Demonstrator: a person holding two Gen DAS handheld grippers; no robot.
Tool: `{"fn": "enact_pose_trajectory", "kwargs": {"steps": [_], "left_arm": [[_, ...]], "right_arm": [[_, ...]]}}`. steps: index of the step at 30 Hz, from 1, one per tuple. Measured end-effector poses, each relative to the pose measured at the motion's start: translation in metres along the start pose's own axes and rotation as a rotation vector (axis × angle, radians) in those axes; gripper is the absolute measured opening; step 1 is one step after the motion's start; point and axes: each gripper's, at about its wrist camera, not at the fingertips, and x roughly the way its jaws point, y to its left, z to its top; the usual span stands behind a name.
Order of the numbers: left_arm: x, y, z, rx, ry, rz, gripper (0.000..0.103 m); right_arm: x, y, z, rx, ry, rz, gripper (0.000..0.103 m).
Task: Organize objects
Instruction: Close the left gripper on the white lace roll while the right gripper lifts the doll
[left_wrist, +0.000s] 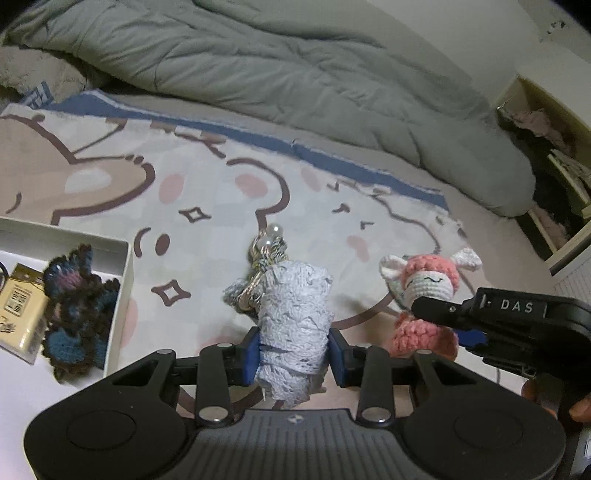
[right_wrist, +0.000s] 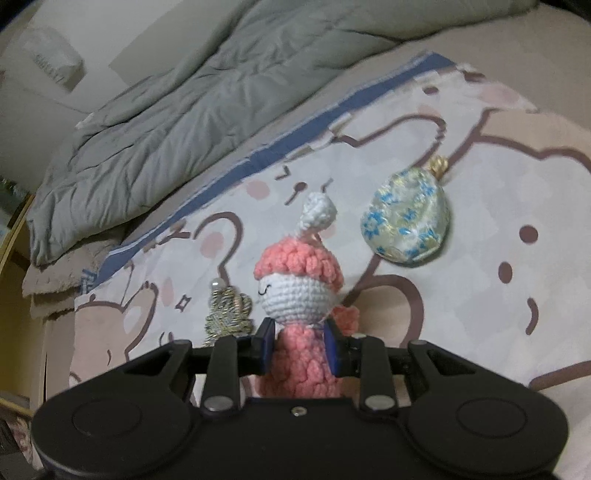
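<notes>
My left gripper (left_wrist: 293, 356) is shut on a pale blue lace charm (left_wrist: 293, 317) with a braided cord and pearls (left_wrist: 271, 236), held over the cartoon blanket (left_wrist: 207, 177). My right gripper (right_wrist: 299, 349) is shut on a pink and white crochet doll (right_wrist: 299, 291); the doll also shows in the left wrist view (left_wrist: 424, 284), gripped by the right gripper's fingers (left_wrist: 439, 314) just right of the lace charm. A round floral pouch (right_wrist: 406, 218) with a gold knot lies on the blanket to the upper right of the doll. The braided cord (right_wrist: 229, 310) shows left of the doll.
A white box (left_wrist: 125, 280) at the left holds a dark blue crochet piece (left_wrist: 77, 310) and a cream card pack (left_wrist: 22, 314). A grey duvet (left_wrist: 280, 70) is heaped across the back. A shelf opening (left_wrist: 554, 184) is at the far right.
</notes>
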Motion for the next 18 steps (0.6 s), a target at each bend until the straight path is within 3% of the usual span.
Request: {"fn": "enact_pose_trajectory", "kwargs": {"steps": [18], "left_arm": [[-0.076,0.024,0.004,0.033,-0.086,0.003,0.039]], "right_arm": [[-0.062,0.052,-0.02,-0.141,-0.061,0.043,0.029]]}}
